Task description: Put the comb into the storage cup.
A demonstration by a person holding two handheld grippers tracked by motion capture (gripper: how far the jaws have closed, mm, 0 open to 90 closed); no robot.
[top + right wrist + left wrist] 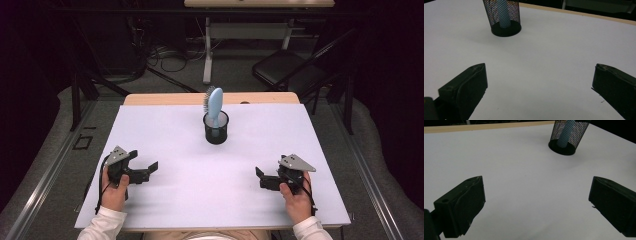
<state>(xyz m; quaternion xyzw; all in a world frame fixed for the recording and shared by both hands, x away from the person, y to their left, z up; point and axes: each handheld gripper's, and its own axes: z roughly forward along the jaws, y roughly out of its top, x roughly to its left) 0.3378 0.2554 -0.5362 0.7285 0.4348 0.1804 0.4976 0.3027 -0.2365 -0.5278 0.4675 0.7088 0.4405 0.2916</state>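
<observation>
Both grippers rest low on the table (165,200), jaws spread wide and holding nothing: the left gripper (146,172) and right gripper (264,179) flank the work. Ahead and between them, a hairbrush (215,106) stands handle-down in a mesh cup (216,129), kept upright for grasping.

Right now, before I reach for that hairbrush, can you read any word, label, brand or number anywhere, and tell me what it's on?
No readable text in any view.
Hairbrush: plain pale blue, no brand visible.
Black mesh cup: no label.
White table: unmarked.
Left gripper and right gripper: no lettering to be made out on the jaws or grey plates.
</observation>
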